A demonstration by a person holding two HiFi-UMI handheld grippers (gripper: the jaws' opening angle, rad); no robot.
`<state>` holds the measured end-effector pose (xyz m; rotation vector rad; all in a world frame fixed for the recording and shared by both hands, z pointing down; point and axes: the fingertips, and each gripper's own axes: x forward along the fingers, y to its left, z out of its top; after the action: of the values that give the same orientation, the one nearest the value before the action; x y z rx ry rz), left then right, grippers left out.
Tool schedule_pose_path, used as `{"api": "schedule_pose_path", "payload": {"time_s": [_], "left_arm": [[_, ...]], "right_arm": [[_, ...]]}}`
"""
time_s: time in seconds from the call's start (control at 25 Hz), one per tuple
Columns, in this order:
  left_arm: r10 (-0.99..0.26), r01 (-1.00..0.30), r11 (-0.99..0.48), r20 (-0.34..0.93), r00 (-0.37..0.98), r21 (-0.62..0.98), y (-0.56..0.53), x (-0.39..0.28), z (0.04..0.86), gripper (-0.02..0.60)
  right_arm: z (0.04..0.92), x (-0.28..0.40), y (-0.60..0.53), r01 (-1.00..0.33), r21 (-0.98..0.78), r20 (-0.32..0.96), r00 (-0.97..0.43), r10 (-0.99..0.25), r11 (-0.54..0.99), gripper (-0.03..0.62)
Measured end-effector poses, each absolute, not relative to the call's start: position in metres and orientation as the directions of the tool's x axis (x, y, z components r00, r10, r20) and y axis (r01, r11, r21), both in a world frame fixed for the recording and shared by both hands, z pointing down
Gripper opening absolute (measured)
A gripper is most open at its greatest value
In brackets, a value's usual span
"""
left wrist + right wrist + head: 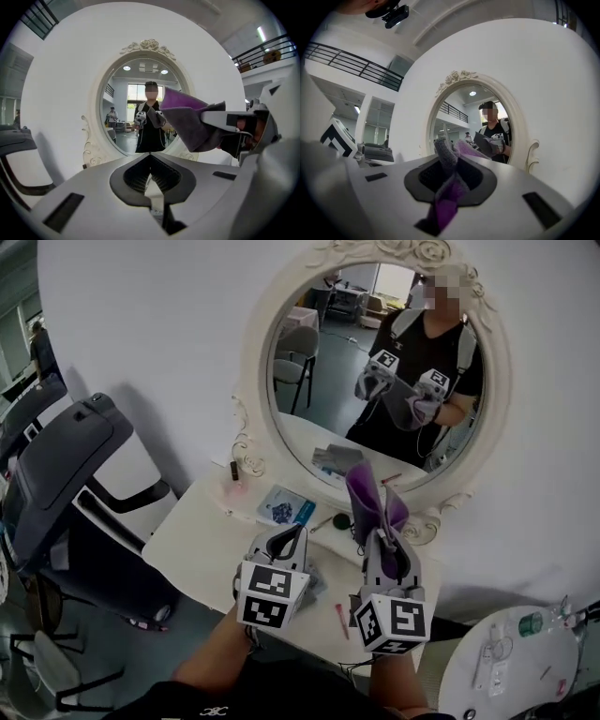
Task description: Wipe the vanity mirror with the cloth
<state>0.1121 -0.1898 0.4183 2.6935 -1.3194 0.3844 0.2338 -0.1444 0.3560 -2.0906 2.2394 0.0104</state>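
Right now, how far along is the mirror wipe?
Done: the cloth is picked up, clamped in the right hand-held gripper. In hand: it is held up before the mirror, apparently short of the glass. Left: all the wiping.

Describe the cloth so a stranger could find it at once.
Find the oval vanity mirror in its ornate white frame. Before its lower rim, the right gripper pinches the cloth. Purple and grey, it stands upright, unlike the blue packet lying flat on the table.
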Motion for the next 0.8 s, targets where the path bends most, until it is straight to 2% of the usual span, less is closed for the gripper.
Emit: {"api": "schedule_pose_path", "payload": {"time_s": [0.24,0.48,0.8], "left_arm": [[-0.627,-0.648,-0.761,0.282,0.727,-0.022,-0.238,0.11,0.405,0.005],[-0.52,-0.537,-0.844,0.273,0.809,-0.016,-0.258,0.113,0.399,0.005],[-0.432,-0.45,-0.893,0.269,0.861,0.006,-0.262,0.105,0.402,0.005]], "right_arm": [[0.348,0.212,-0.171,-0.993,-0.052,-0.066,0.11,-0.992,-0.106,0.051],[0.342,0.199,-0.176,-0.972,-0.023,-0.071,0.236,-0.969,-0.235,0.051],[0.349,0.18,-0.177,-0.947,0.001,-0.048,0.321,-0.946,-0.322,0.051]]}}
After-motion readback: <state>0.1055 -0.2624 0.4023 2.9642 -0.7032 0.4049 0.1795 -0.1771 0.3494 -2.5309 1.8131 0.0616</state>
